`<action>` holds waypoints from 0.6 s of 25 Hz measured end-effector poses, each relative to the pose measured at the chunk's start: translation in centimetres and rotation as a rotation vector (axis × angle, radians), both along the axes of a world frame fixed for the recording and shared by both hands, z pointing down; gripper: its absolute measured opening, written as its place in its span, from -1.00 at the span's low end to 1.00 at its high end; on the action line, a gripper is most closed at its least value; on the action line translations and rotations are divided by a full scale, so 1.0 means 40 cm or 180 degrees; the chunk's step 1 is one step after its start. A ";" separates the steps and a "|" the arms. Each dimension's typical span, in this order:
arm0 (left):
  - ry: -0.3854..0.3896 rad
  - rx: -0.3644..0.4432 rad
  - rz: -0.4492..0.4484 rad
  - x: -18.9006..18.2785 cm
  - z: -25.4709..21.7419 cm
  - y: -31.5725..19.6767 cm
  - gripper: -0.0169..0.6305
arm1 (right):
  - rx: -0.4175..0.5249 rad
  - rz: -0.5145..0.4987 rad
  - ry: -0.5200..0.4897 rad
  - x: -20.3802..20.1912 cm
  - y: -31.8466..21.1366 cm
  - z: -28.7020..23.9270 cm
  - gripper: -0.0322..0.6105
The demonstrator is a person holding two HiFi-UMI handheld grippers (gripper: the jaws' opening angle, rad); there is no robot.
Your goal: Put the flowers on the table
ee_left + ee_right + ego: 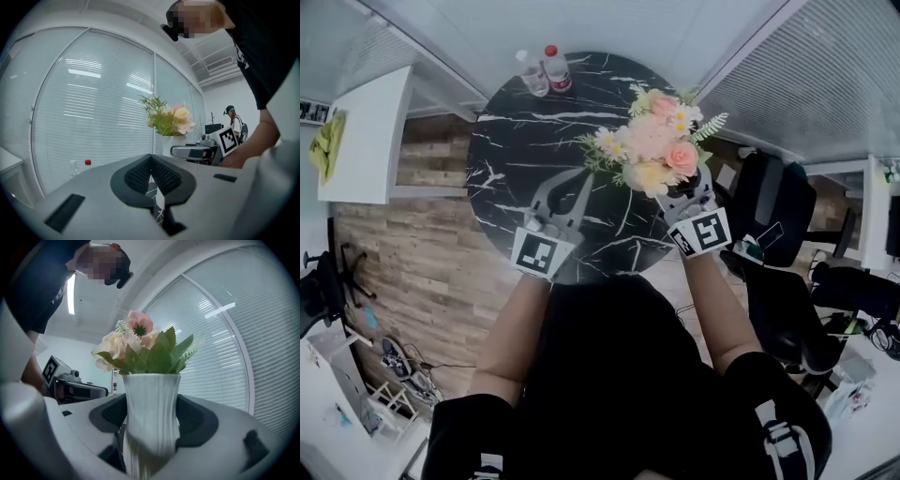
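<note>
A bunch of pink, cream and yellow flowers point(652, 141) stands in a white ribbed vase point(151, 420). My right gripper point(675, 192) is shut on the vase, its dark pads pressed to both sides, and holds it upright over the right part of the round black marble table point(516, 141). In the left gripper view the flowers point(169, 120) and vase appear to the right, with the right gripper point(197, 152) below them. My left gripper point(570, 187) is over the table's near part, its pads point(140, 174) touching with nothing between them.
Two clear plastic bottles point(544, 71), one with a red cap, stand at the table's far edge. A white side table point(366, 131) is at the left. Black office chairs point(778, 220) crowd the right. Blinds cover the windows behind.
</note>
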State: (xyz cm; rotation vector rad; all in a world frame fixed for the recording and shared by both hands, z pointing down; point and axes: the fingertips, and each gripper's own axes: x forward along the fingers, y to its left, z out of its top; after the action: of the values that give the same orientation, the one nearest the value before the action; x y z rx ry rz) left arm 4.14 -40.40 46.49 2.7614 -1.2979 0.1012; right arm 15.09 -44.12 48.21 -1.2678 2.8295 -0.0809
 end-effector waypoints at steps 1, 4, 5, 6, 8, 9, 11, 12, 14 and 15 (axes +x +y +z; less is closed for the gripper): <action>-0.0017 -0.0012 -0.0022 -0.004 0.014 -0.008 -0.92 | -0.0012 -0.0001 0.0010 -0.002 -0.010 0.016 0.13; -0.0085 -0.0033 -0.0043 -0.011 0.061 -0.034 -0.92 | -0.0033 -0.0002 0.0058 -0.016 -0.036 0.065 0.13; -0.0090 -0.0034 -0.0046 -0.012 0.076 -0.043 -0.91 | -0.0034 -0.0004 0.0079 -0.021 -0.045 0.082 0.13; -0.0087 -0.0031 -0.0049 -0.012 0.091 -0.051 -0.92 | -0.0036 -0.0004 0.0099 -0.027 -0.053 0.101 0.13; -0.0081 -0.0046 -0.0043 -0.013 0.125 -0.065 -0.91 | -0.0054 -0.0003 0.0124 -0.041 -0.069 0.141 0.13; -0.0078 -0.0080 -0.0032 -0.015 0.145 -0.071 -0.91 | -0.0069 0.0000 0.0135 -0.048 -0.077 0.162 0.13; -0.0068 -0.0181 -0.0013 -0.022 0.193 -0.086 -0.92 | -0.0097 0.0003 0.0173 -0.064 -0.096 0.203 0.13; -0.0071 -0.0229 -0.0009 -0.029 0.217 -0.095 -0.92 | -0.0100 0.0003 0.0194 -0.074 -0.107 0.221 0.13; -0.0067 -0.0289 -0.0022 -0.044 0.262 -0.116 -0.91 | -0.0092 -0.0001 0.0212 -0.092 -0.128 0.251 0.13; -0.0054 -0.0304 -0.0034 -0.049 0.280 -0.126 -0.92 | -0.0093 0.0000 0.0208 -0.099 -0.136 0.265 0.13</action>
State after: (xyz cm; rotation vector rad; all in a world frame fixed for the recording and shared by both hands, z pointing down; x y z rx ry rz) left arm 2.20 -45.44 57.67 2.6795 -1.2765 0.1815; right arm 11.12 -49.57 58.80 -1.2997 2.8936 -0.0824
